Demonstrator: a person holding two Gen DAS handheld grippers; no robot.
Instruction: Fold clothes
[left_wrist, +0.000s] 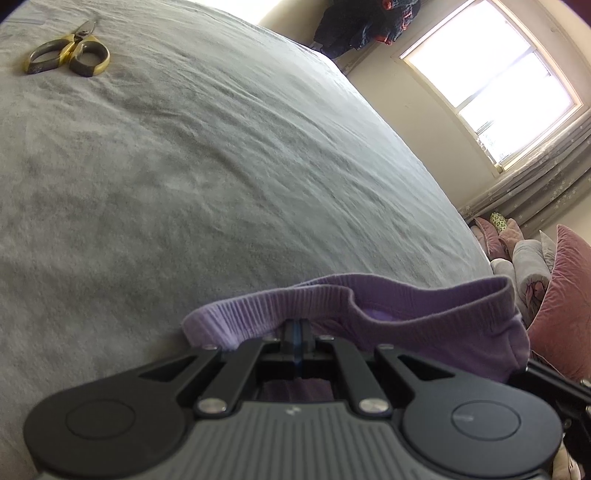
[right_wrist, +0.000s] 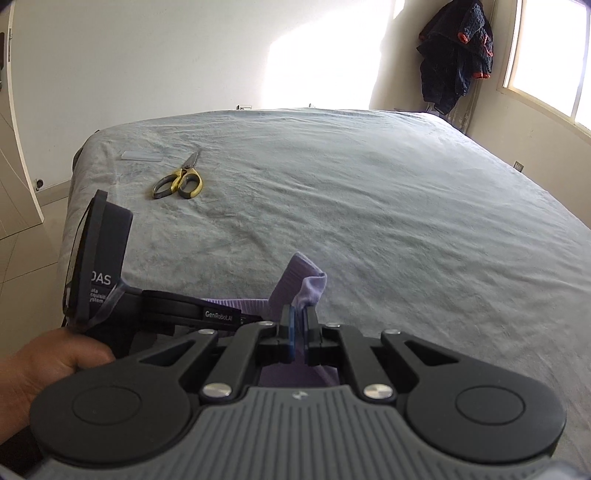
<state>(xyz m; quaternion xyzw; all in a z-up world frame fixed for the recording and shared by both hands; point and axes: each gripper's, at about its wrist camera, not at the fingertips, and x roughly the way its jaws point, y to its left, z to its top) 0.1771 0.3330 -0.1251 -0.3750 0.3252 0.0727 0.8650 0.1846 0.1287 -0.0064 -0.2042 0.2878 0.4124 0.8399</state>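
Both grippers clamped on one purple garment (left_wrist: 369, 310) at its ribbed band, held at the near edge of the grey bed (left_wrist: 221, 166). Left gripper (left_wrist: 297, 332) pinches the band mid-span; right gripper (right_wrist: 299, 321) pinches a bunched corner. Rest of the cloth hangs below, out of sight.

Judgement: keep both pinches firm and the band taut between them, so the cloth lays flat without twisting.

Scissors (right_wrist: 179, 181) lie far left on the bed (blades closed), well apart; a pale flat card (right_wrist: 142, 156) just beyond them. Centre of bed bare
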